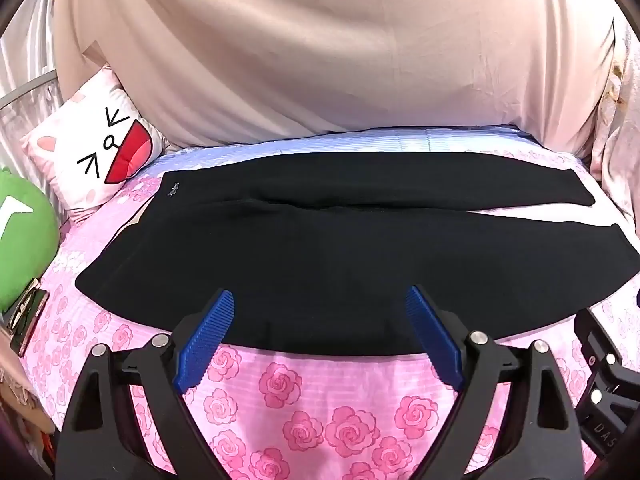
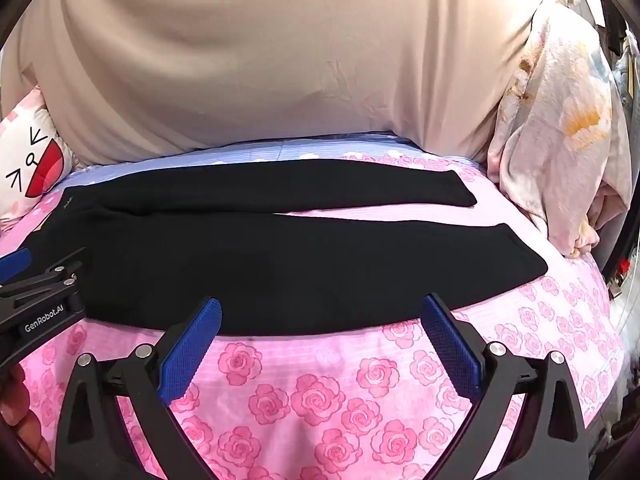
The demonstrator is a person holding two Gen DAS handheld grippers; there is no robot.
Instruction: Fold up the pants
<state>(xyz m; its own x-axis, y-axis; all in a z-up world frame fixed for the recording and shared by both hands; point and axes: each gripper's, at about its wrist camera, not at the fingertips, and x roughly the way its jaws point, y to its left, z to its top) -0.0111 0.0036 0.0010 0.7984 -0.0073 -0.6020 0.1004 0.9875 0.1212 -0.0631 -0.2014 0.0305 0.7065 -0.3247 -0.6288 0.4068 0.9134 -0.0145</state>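
Observation:
Black pants [image 1: 304, 248] lie flat across a pink rose-print bed sheet [image 1: 312, 408], waistband at the left, both legs stretched to the right with a narrow gap between them. My left gripper [image 1: 320, 300] hovers open over the near edge of the near leg, blue pads [image 1: 206, 338] wide apart, nothing between them. In the right wrist view the same pants [image 2: 256, 264] fill the middle. My right gripper [image 2: 320, 306] is open just above their near hem edge, empty. The left gripper's body [image 2: 38, 300] shows at the left edge there.
A beige cloth [image 1: 320, 52] hangs behind the bed. A cat-face pillow [image 1: 96, 152] and a green plush [image 1: 22, 236] sit at the left, with a dark flat object [image 1: 28, 312] beside them. A bundled pale floral blanket [image 2: 560, 140] rests at the right. A hand [image 2: 24, 412] shows bottom left.

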